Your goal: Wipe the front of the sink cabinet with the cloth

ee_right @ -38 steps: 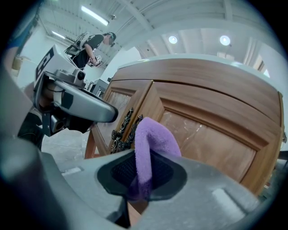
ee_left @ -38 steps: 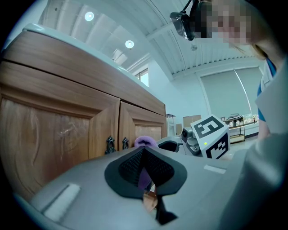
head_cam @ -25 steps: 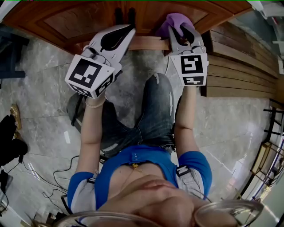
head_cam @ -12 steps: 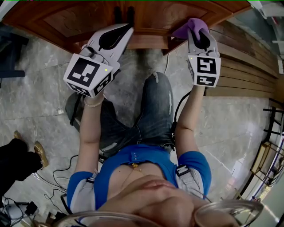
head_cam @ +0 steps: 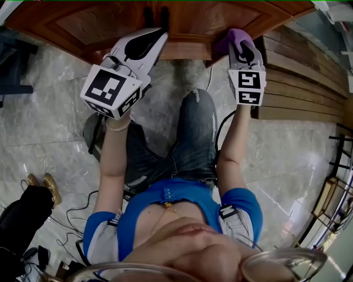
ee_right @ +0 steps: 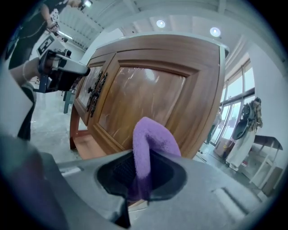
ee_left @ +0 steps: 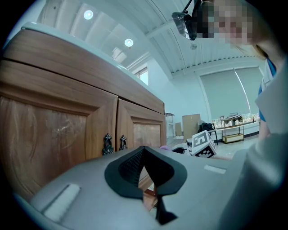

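Observation:
The wooden sink cabinet [head_cam: 138,19] runs along the top of the head view, its two dark door handles [head_cam: 156,14] side by side. My right gripper [head_cam: 242,48] is shut on a purple cloth [head_cam: 234,37] that presses against the lower right of the cabinet front. In the right gripper view the purple cloth [ee_right: 150,143] sticks up from the shut jaws toward the right door panel [ee_right: 144,103]. My left gripper [head_cam: 144,45] hangs shut and empty just below the handles. The left gripper view shows the cabinet doors [ee_left: 67,130] and handles [ee_left: 114,143] close by.
Stacked wooden planks [head_cam: 298,82] lie to the right of the cabinet on the marble floor [head_cam: 49,132]. My knee [head_cam: 196,126] is between the grippers. Cables [head_cam: 71,220] and dark gear [head_cam: 22,215] lie at the lower left. A rack [head_cam: 342,182] stands at the right edge.
My right gripper with the cloth slid to the right along the cabinet's lower front. The left gripper barely moved. Shoes and a dark figure at the lower left shifted.

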